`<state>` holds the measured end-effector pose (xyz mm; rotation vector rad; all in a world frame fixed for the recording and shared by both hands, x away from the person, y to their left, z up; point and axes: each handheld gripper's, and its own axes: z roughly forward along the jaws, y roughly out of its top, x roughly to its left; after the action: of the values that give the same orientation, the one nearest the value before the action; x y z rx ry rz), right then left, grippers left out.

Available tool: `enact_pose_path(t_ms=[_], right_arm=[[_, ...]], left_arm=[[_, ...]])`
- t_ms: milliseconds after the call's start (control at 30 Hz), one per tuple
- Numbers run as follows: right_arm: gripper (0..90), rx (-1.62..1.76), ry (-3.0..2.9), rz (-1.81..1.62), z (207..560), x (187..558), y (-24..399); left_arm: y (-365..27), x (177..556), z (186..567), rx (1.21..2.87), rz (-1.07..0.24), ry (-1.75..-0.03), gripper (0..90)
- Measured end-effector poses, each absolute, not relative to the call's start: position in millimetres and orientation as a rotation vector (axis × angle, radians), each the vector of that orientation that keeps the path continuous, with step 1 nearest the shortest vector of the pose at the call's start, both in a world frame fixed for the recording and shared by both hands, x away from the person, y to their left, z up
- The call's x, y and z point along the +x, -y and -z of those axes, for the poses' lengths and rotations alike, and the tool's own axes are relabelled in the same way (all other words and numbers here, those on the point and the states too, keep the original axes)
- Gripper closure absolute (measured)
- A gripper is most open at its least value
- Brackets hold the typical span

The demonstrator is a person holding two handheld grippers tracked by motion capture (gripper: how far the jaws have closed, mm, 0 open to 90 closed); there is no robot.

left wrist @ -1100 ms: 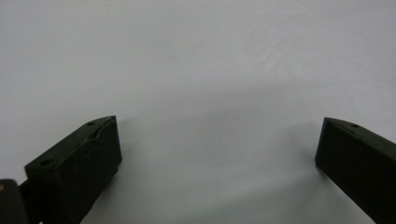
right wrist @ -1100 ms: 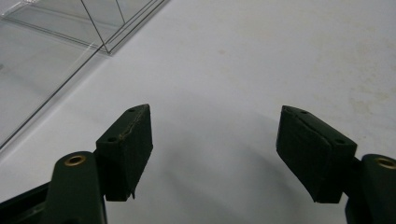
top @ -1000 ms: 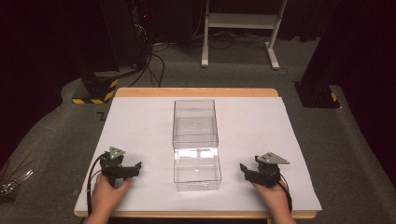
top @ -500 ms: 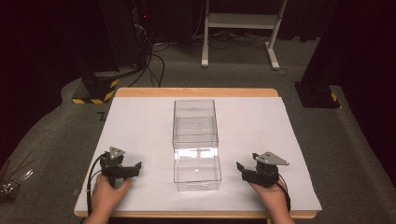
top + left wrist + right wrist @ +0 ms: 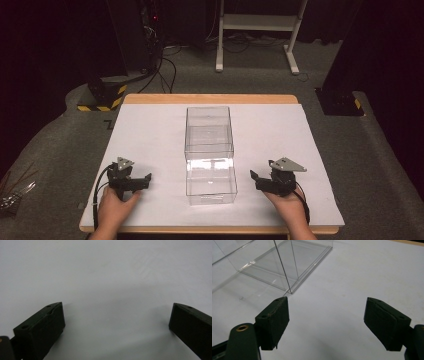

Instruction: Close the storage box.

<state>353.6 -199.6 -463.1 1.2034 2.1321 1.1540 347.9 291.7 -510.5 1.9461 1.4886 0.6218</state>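
The right gripper (image 5: 261, 180) rests low on the white sheet (image 5: 150, 130) at the near right of the table, jaws spread wide with nothing between them; in the right gripper view the same gap (image 5: 325, 320) frames bare paper. From it, the near clear box (image 5: 211, 181) lies at about nine o'clock in the high view — close, but apart, with a strip of sheet between. In the gripper's own view the box's near corner (image 5: 287, 272) stands at about eleven o'clock, just past the left jaw tip.

The left gripper (image 5: 143, 181) sits at the near left, its jaws likewise wide apart and empty, with plain sheet between them (image 5: 117, 315) in the left gripper view. The box lies at about three o'clock from it, a little farther off than from the right gripper, so the right hand (image 5: 290, 205) looks the nearer one for a first grasp.

A second clear box (image 5: 209, 131) stands touching the far side of the near one, at twelve o'clock from it — together they run long from near to far, square to the line between the two grippers.

No brand, label or writing can be read on the boxes or the sheet.
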Motion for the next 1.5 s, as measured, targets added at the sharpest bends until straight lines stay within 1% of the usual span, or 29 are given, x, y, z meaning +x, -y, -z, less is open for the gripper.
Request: enact_pose_path(t_ms=[500, 1033, 1500], right_arm=[[18.8, 1.187, -2.122, -1.198, 461.9, 352.2, 196.7], [18.8, 1.105, -2.11, -1.266, 451.5, 329.7, 191.7], [18.9, 1.062, -2.113, -1.312, 445.3, 318.2, 186.5]], left_arm=[[-291.6, 347.9, 510.5, 1.945, -0.621, -1.489, 0.4], [-291.6, 347.8, 510.5, 1.946, -0.622, -1.488, 0.5], [-291.6, 347.8, 510.5, 1.946, -0.622, -1.488, 0.5]])
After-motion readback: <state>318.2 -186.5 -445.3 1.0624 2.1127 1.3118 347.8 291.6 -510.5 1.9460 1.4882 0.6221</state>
